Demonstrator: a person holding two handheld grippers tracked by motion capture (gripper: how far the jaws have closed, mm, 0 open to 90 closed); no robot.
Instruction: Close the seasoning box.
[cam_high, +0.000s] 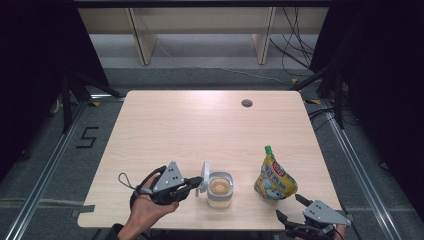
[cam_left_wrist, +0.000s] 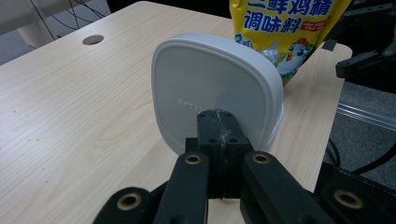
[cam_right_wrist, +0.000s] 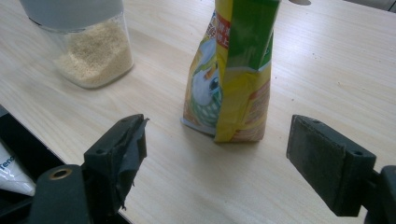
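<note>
White lid (cam_left_wrist: 215, 93) stands upright, pinched at its edge by your left hand-held gripper (cam_left_wrist: 218, 122); your right hand-held gripper (cam_right_wrist: 217, 149) is spread before the pouch (cam_right_wrist: 231, 74).

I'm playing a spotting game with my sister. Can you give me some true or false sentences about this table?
1. The white square plastic lid stands flipped up on the clear plastic jar of beige grains. True.
2. The left tool is wide open. False: its jaws are shut together, right at the lid.
3. The yellow standing pouch with the green cap lies flat on the light wooden table. False: it stands upright.
4. The right tool is open, and the pouch stands beyond its jaws. True.
5. The jar is empty. False: it holds beige grains.
</note>
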